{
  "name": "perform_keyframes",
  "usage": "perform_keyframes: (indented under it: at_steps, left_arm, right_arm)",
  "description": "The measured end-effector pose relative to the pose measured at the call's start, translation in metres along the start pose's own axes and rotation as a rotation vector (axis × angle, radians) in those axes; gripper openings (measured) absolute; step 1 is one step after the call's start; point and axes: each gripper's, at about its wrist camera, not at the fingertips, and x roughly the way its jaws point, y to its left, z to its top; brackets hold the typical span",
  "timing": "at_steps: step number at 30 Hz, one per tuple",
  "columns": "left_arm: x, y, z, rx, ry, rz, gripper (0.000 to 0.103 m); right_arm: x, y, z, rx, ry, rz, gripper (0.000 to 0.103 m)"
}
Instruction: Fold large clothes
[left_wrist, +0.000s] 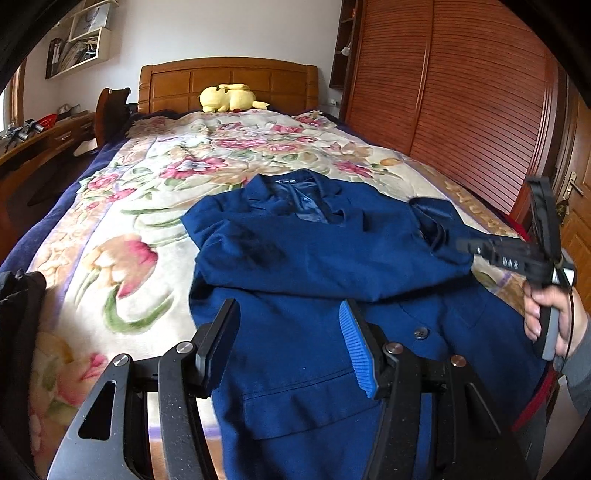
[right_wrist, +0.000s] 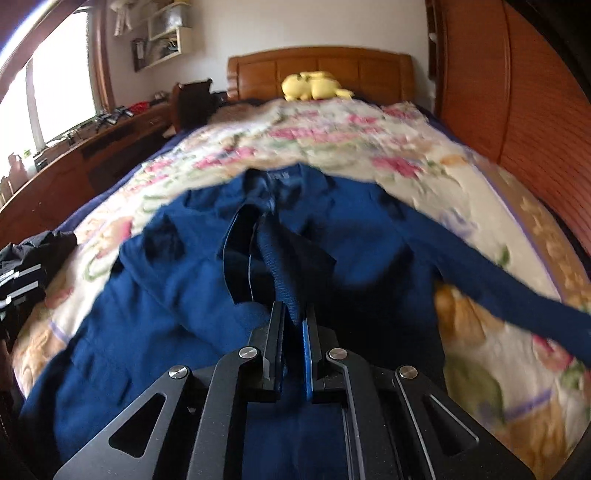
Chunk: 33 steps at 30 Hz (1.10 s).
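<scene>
A dark blue jacket (left_wrist: 310, 266) lies front-up on the floral bedspread (left_wrist: 147, 206), collar toward the headboard; its left sleeve is folded across the chest. My left gripper (left_wrist: 290, 332) is open and empty, hovering over the jacket's lower front near a pocket. My right gripper (right_wrist: 294, 325) is shut on the cuff of the jacket's right sleeve (right_wrist: 280, 266), holding it lifted over the jacket's middle (right_wrist: 166, 295). The right gripper also shows in the left wrist view (left_wrist: 465, 245), at the jacket's right side, held by a hand (left_wrist: 546, 314).
A yellow plush toy (left_wrist: 229, 98) lies by the wooden headboard (left_wrist: 229, 77). A slatted wooden wardrobe (left_wrist: 461, 92) runs along the right. A desk (right_wrist: 92, 147) and a chair (right_wrist: 192, 99) stand left of the bed. Dark folded clothes (right_wrist: 26, 266) lie at the bed's left edge.
</scene>
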Motion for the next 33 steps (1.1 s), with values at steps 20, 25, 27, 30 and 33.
perform_keyframes:
  at_steps: [20,25,27,30,33]
  left_arm:
    - [0.012,-0.011,0.000,0.027,0.027,-0.004,0.057]
    - [0.017,-0.018,-0.004,0.040,0.039,-0.006,0.057]
    - [0.021,-0.022,-0.006,0.049,0.051,-0.003,0.057]
    - [0.027,-0.030,-0.010,0.073,0.070,-0.005,0.057]
    - [0.030,-0.039,-0.013,0.092,0.079,-0.011,0.057]
  right_arm:
    - [-0.022,0.022,-0.003,-0.091,0.009,-0.015,0.052]
    - [0.000,0.040,0.005,-0.110,0.034,0.076,0.052]
    - [0.013,0.046,0.008,-0.115,0.058,0.097,0.052]
    - [0.039,0.053,0.009,-0.141,0.118,0.098,0.052]
    - [0.065,0.055,0.007,-0.182,0.201,0.064,0.051]
